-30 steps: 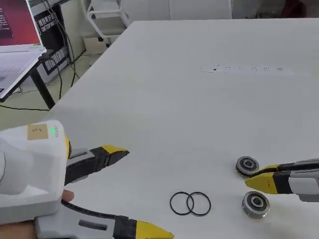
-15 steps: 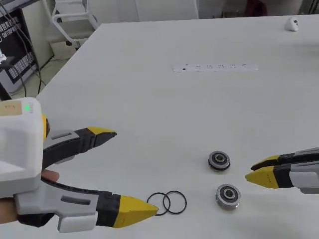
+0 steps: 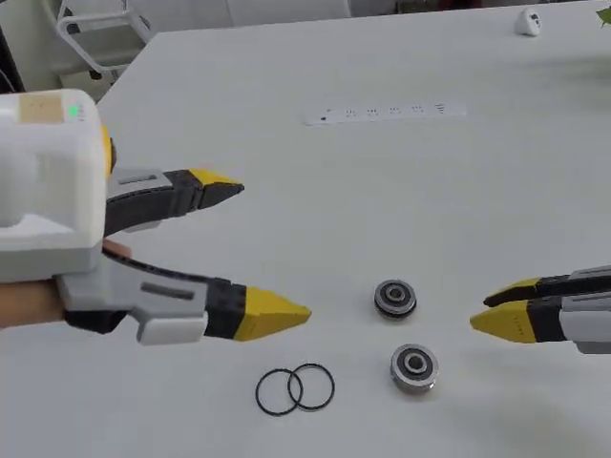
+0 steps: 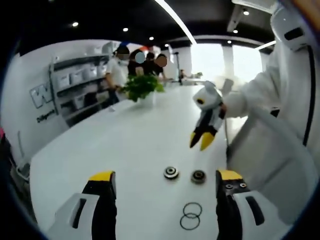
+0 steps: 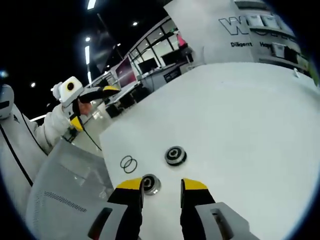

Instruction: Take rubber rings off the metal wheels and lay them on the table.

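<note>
At the left of the head view we see the left gripper (image 3: 256, 250), jaws spread wide with nothing between them. Its rear runs off the frame edge, and the hand (image 3: 24, 307) holding it is mostly hidden behind it. Just below its lower tip the two rings (image 3: 295, 389) lie flat on the table (image 3: 315, 210), overlapping each other. We find them again low between the jaws in the left gripper view (image 4: 190, 216) and, small and thin, in the right gripper view (image 5: 128, 163).

Right of the rings and apart from them lie the far wheel (image 3: 395, 298) and the near wheel (image 3: 413, 367), close together but not touching. We cannot tell whether any rubber is on them — they are too small. In the right gripper view the near wheel (image 5: 151, 184) is partly hidden behind a jaw.

At the right edge the right gripper (image 3: 485, 310) is cut off just past its tips. Its jaws stand a narrow gap apart, holding nothing — near the wheels, touching neither. A pale strip (image 3: 387, 113) farther off bears marks we cannot read.
</note>
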A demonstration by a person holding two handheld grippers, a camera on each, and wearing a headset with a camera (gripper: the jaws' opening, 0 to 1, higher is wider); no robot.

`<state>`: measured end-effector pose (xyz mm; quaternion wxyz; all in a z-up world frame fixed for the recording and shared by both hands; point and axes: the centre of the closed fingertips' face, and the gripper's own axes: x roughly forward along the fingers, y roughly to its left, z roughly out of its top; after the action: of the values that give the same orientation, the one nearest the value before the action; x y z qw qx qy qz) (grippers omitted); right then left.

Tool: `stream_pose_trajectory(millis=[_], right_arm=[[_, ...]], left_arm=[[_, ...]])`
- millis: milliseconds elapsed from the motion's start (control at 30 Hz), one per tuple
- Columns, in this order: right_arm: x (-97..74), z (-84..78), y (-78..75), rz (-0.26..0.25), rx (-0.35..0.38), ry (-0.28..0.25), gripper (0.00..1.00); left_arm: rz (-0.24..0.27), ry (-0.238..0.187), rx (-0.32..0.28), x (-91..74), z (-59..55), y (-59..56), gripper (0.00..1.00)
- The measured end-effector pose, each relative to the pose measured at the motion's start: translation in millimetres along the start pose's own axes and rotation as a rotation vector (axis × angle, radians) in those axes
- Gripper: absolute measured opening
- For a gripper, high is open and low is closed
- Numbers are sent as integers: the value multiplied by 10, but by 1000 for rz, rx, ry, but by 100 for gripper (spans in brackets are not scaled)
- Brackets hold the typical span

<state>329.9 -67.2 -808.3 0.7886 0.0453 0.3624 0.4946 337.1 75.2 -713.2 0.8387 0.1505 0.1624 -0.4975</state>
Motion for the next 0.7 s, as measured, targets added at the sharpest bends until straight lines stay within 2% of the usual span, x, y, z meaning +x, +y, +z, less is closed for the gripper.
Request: stream_pose_trajectory(millis=[167, 400, 700], right_arm=[[18, 18, -81, -6, 9, -12, 26], [89, 32, -147, 8, 4, -13, 27], [266, 72, -227, 21, -38, 3, 27]], left_arm=[[-56, 2, 30, 216, 25, -49, 78], [-146, 41, 77, 545, -48, -156, 72], [-168, 39, 74, 859, -103, -51, 68]])
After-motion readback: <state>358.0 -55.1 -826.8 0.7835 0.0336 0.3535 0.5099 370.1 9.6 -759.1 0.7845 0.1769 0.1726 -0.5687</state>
